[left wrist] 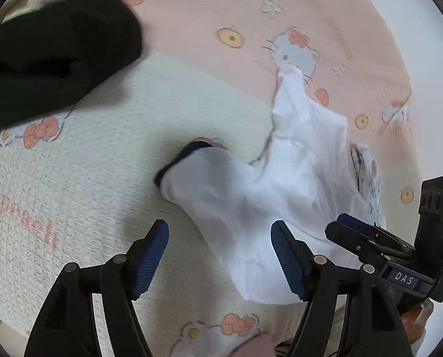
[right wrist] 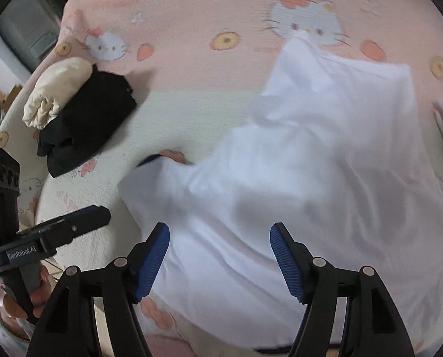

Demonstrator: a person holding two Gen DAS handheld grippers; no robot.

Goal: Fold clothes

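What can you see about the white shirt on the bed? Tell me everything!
The white shirt is thin, soft-looking cloth, crumpled and spread loosely, not folded yet. One sleeve sticks out to the left and ends in a dark navy cuff. It lies on the pink and cream cat-print blanket, covering part of one cat face. Both the left gripper and right gripper are open just above it, holding nothing.

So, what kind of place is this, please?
Probably a bedroom at home: a cartoon-cat blanket covers a soft surface like a bed, with a white shirt spread on it and folded clothes stacked aside.
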